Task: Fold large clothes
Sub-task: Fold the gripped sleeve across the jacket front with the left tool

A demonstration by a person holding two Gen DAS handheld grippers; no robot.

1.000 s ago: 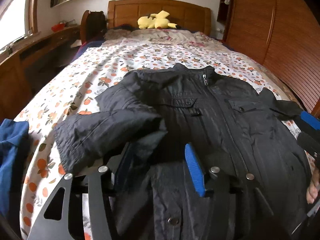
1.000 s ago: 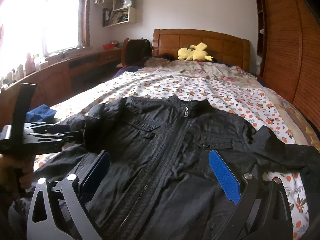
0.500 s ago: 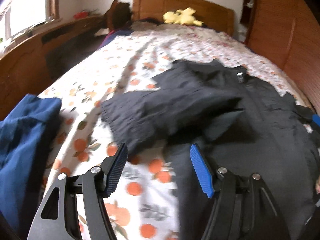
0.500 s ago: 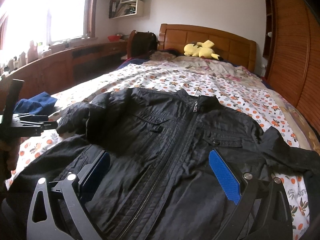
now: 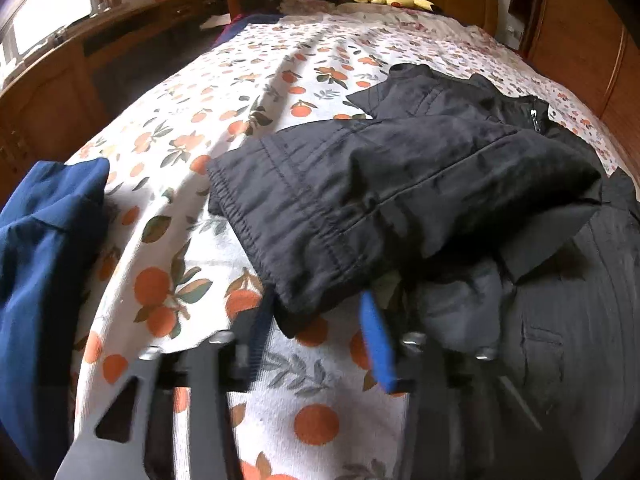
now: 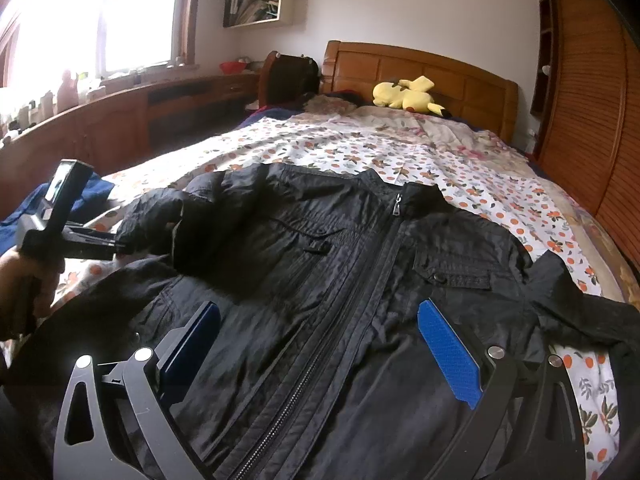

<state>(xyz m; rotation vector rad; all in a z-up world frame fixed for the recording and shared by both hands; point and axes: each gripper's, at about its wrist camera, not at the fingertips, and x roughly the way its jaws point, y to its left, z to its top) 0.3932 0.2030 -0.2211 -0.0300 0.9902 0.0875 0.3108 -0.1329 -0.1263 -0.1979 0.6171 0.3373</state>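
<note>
Black quilted fabric is filling the space just ahead of the left gripper [image 5: 316, 324]: its two fingers are reaching around the cuff end of the jacket's sleeve [image 5: 320, 216], and they are standing closer together than half a second ago, though blur keeps me from telling whether they have actually clamped the cloth. A second ago the sleeve was lying folded over the chest; now it is pulled outward over the orange-print bedsheet [image 5: 200, 280], so that fold looks undone and is probably being redone. The right gripper [image 6: 320, 344] is hovering with its blue pads well apart above the zipper of the black jacket [image 6: 360, 280], holding nothing. A blue garment [image 5: 44, 256] is lying at the bed's left edge. Far off, a yellow plush toy [image 6: 404, 96] is resting against the wooden headboard [image 6: 452, 76].
</note>
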